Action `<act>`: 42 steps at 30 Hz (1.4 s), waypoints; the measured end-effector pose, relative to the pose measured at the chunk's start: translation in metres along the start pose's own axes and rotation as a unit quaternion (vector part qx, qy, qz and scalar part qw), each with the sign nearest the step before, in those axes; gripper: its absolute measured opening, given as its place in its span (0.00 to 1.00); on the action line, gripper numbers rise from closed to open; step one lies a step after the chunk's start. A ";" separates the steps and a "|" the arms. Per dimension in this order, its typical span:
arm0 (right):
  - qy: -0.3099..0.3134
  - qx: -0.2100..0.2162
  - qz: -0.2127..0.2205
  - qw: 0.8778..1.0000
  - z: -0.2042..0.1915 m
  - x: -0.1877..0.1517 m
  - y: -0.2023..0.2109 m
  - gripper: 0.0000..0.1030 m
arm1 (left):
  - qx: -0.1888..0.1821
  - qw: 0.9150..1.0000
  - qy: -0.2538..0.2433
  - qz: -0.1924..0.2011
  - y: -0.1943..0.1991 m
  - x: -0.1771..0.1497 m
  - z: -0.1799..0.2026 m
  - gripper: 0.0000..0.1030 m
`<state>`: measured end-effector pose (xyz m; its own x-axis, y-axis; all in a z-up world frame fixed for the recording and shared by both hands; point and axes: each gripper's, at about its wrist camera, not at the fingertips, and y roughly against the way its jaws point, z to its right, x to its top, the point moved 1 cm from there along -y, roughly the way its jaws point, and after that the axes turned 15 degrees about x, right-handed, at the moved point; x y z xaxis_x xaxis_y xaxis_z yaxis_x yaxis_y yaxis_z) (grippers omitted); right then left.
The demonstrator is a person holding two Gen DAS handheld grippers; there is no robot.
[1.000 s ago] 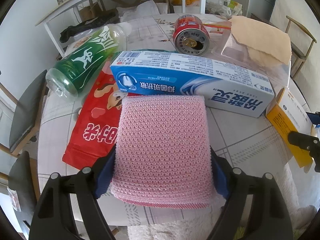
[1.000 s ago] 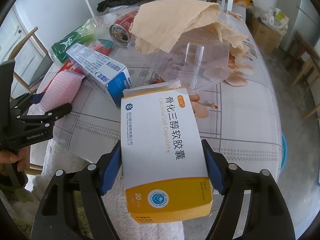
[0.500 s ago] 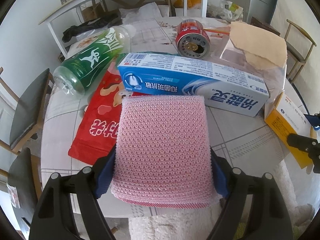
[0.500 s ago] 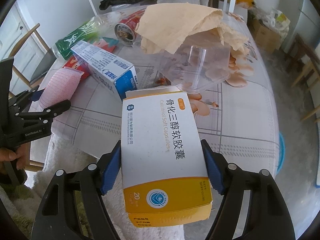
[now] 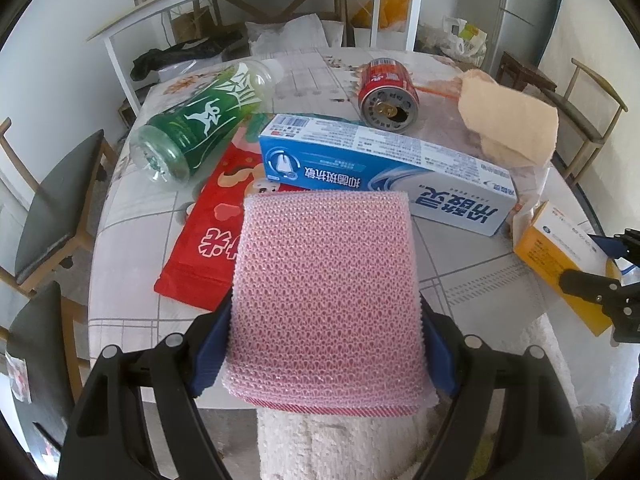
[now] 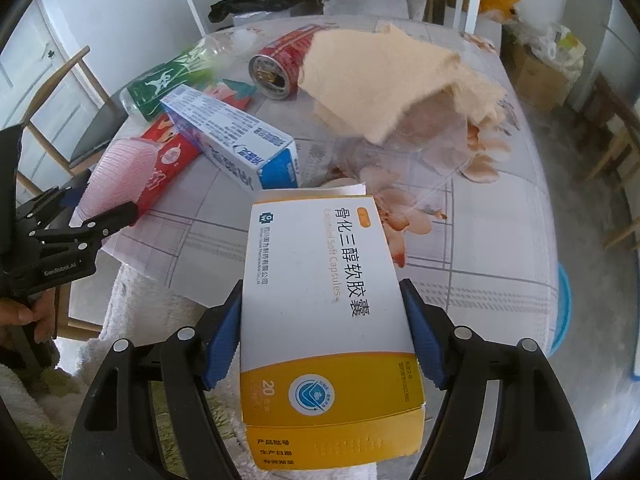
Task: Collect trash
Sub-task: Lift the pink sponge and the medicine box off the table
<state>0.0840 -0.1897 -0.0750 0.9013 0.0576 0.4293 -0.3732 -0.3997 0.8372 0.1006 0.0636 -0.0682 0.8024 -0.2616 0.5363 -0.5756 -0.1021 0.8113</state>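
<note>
On the far left of the desk [image 5: 132,240] I see a green bottle [image 5: 200,120] lying on its side, a red packet [image 5: 216,232] flat beside it. My left tongs [image 5: 324,344] grip a pink mesh sponge [image 5: 326,292], held above the desk's near edge. Behind the sponge lies a blue-and-white toothpaste box [image 5: 384,168], with a red can [image 5: 386,94] on its side further back. To the right a beige cloth [image 5: 516,124] drapes over a clear container [image 6: 404,160]. My right tongs [image 6: 324,344] clamp a white-and-yellow medicine box [image 6: 324,320], also above the near edge
</note>
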 end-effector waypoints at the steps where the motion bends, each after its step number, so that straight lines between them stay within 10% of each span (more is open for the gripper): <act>1: 0.001 0.000 0.000 1.000 -0.001 0.000 0.000 0.67 | -0.001 1.000 0.001 0.000 0.002 -0.001 -0.001 0.77; 27: 0.000 0.046 0.019 0.999 -0.022 -0.007 0.025 0.67 | -0.020 0.999 0.020 0.034 0.041 -0.007 -0.012 0.77; 42: -0.002 0.105 0.107 0.989 -0.026 0.000 0.094 0.67 | -0.078 0.989 0.010 0.122 0.103 0.037 -0.006 0.77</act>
<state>0.0432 -0.2034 0.0122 0.8079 -0.0528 0.5870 -0.5019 -0.5836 0.6384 0.0716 0.0493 0.0365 0.6467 -0.2414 0.7236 -0.7223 0.1110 0.6826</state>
